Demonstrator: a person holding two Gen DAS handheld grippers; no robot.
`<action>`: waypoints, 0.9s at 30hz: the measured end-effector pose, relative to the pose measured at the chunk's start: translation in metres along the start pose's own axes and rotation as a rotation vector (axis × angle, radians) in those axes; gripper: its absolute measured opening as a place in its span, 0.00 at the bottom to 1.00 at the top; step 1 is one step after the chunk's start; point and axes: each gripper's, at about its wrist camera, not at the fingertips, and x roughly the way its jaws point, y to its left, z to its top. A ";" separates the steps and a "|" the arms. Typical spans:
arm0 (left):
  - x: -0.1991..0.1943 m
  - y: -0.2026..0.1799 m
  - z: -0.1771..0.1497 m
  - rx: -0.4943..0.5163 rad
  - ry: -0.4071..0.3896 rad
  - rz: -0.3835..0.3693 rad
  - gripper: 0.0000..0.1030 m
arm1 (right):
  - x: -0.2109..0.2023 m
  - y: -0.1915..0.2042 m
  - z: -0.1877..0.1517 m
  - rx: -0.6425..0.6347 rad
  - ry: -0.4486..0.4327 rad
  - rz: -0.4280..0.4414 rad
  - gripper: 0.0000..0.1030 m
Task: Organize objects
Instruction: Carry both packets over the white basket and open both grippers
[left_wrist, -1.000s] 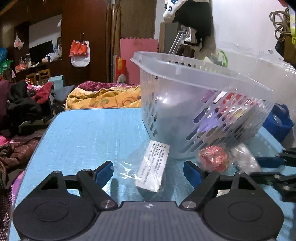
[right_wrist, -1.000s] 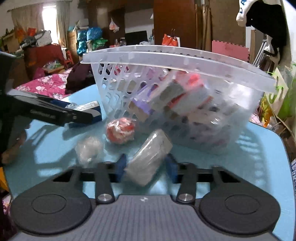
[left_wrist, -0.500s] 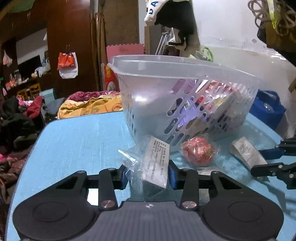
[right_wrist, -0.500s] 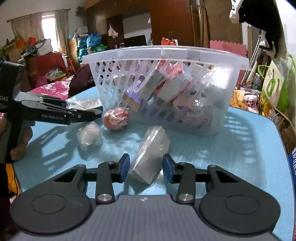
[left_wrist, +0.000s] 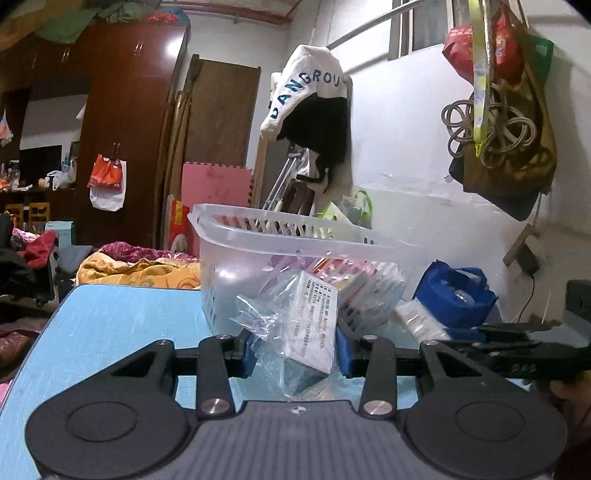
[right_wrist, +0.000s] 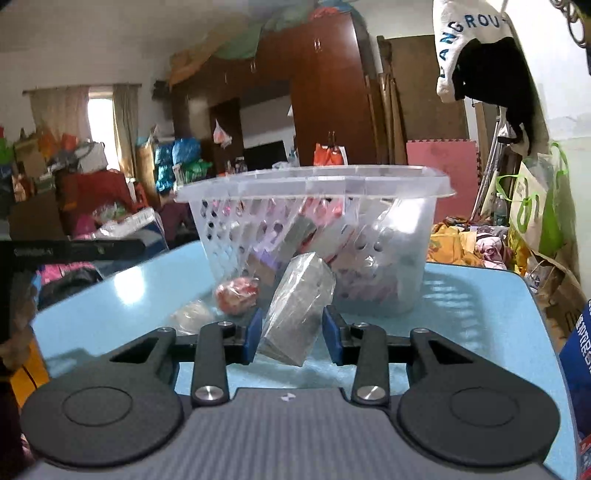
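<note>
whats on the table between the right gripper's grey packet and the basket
In the right wrist view, a red wrapped ball lies before the basket, left of the grey packet; directly behind the packet nothing shows.

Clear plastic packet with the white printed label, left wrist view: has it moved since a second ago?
Yes. The clear plastic packet with the white printed label has left the blue tabletop, rising against the translucent slotted basket, clamped in the left tongs.

Left claw (left_wrist: 295, 349) and right claw (right_wrist: 291, 334) alike: matte black linkage arms with silver pivot screws, two round black discs at the base, grey ribbed housing bearing a small white mark, blue pads (right_wrist: 254, 331) on the fingertips, faint white lettering along one black finger seen side-on
</note>
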 end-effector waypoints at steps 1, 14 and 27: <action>-0.001 -0.002 0.002 -0.005 -0.005 -0.004 0.43 | -0.006 0.001 0.003 -0.004 -0.018 -0.006 0.39; 0.093 -0.018 0.131 -0.053 0.038 0.056 0.43 | 0.050 0.008 0.143 -0.138 -0.048 -0.083 0.39; 0.092 -0.016 0.120 -0.013 0.061 0.173 0.78 | 0.049 0.012 0.124 -0.157 -0.027 -0.134 0.99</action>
